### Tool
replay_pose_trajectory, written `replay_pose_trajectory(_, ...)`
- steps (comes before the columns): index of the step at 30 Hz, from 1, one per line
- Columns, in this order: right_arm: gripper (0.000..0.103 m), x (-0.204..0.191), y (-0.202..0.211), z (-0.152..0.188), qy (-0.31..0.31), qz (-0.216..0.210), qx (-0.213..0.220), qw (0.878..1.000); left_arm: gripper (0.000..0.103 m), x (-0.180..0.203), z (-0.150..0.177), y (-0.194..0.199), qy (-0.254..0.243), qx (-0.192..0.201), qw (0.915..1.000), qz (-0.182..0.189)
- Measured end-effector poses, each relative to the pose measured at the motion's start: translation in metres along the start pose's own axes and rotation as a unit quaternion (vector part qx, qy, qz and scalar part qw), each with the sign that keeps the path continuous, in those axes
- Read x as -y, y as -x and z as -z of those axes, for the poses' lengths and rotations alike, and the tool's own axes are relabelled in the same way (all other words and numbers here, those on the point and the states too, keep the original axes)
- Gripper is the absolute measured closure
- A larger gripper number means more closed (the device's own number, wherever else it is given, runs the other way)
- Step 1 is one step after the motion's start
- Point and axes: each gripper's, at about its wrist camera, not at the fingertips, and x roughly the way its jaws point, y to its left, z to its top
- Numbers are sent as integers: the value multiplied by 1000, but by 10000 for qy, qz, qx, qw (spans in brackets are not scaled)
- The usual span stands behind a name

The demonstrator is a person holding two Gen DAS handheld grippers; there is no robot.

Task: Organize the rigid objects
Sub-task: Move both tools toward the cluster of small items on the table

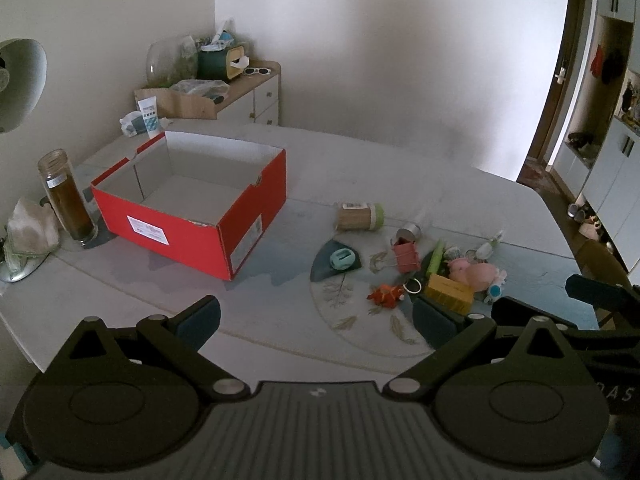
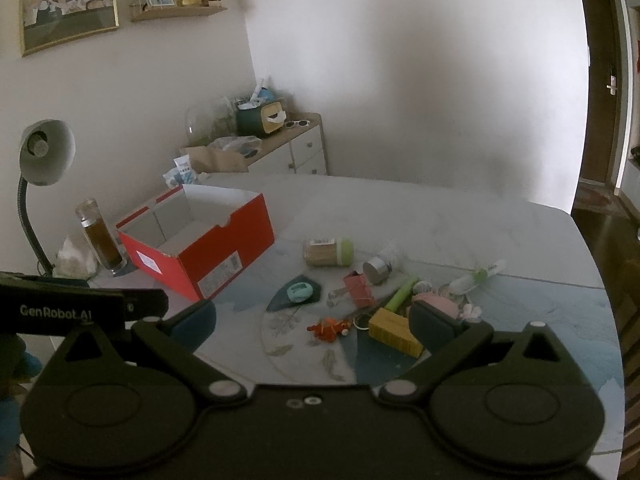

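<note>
I am holding my left gripper (image 1: 316, 320) above the table (image 1: 400, 168) with its jaws spread wide and nothing between them. My right gripper (image 2: 312, 324) is hovering the same way, wide apart and empty. The red cardboard box (image 1: 192, 216) is standing open at about 11 o'clock from my left claw. The small things are lying in a cluster at 1 o'clock: a toothpick jar (image 1: 359, 216) on its side, a yellow block (image 1: 448, 293), an orange toy (image 1: 386, 295), a pink toy (image 1: 474, 272).
</note>
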Motion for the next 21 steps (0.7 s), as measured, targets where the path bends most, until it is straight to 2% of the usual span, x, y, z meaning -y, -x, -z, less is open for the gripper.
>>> replay_pose_trajectory(14,0,1,1,2,128,-157,60,9998,0,4,-3,-1,-62,-28,10000,12)
replay_pose_trajectory(21,2,7,-4,1,86,-135,27,9999,0,9,-10,-16,-260,-26,9992,303)
